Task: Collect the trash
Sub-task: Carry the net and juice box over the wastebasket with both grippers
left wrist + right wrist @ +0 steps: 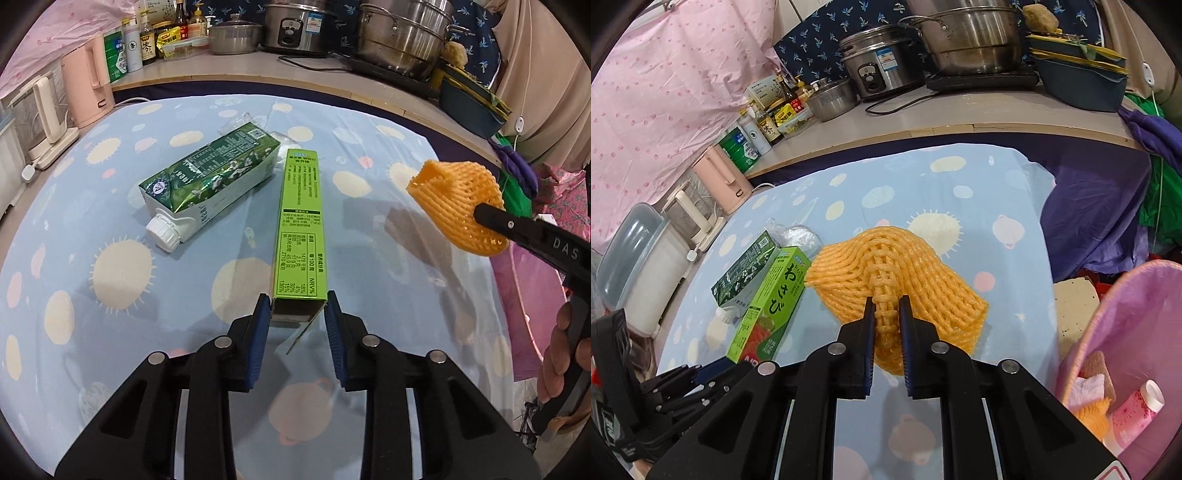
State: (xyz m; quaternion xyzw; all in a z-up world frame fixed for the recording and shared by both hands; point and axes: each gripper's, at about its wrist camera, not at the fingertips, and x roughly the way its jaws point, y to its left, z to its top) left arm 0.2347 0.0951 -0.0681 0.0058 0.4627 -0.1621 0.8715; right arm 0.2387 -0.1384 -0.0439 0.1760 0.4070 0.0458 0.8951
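Observation:
A long green wasabi box (300, 225) lies on the blue tablecloth (110, 332), its open near end between the blue pads of my left gripper (297, 306); the jaws stand around the box end, and contact is unclear. A dark green carton (207, 181) with a white cap lies to its left. My right gripper (887, 306) is shut on an orange foam fruit net (897, 280), held above the table. The net (458, 203) and right gripper show at the right in the left wrist view. The box (772, 306) and carton (746, 273) show in the right wrist view.
A pink bin (1126, 332) holding trash stands at the right table edge. Crumpled clear plastic (798, 236) lies behind the carton. Pots, a rice cooker (299, 26) and bottles line the counter behind. A kettle (44, 122) stands at the left.

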